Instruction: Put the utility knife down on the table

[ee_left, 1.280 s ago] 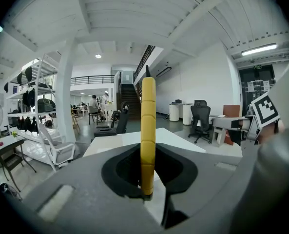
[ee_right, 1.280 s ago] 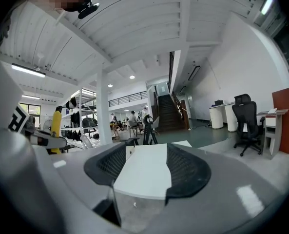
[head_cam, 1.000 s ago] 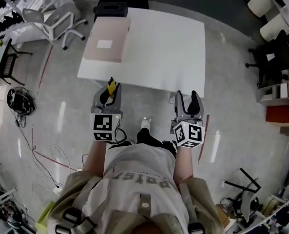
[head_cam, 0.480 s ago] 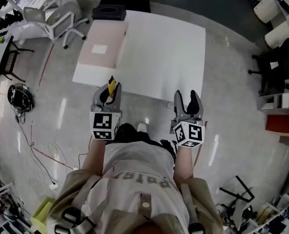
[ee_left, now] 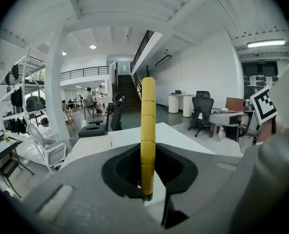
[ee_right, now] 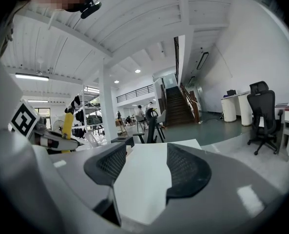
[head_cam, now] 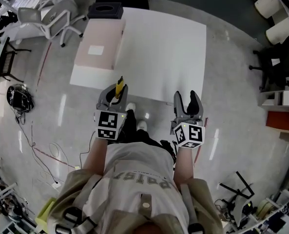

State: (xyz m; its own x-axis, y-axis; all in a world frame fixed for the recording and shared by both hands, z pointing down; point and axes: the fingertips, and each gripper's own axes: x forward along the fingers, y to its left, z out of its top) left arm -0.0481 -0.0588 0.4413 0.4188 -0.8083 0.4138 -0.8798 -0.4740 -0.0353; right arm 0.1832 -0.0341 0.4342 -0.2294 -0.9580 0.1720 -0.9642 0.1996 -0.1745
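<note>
left tongs clamped, right tongs spread, empty

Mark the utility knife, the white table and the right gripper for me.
utility knife (ee_left: 147, 130), left gripper view, middle of its yellow body.
white table (head_cam: 168, 52), head view, bare top.
right gripper (head_cam: 186, 99), head view, gap midway between its fingertips.

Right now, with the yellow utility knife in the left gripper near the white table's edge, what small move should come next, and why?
Probably ease the left gripper forward over the white rectangular table. Its jaws are shut on the yellow utility knife, held upright, and the head view shows it only at the table's near edge, so releasing here looks risky.
</note>
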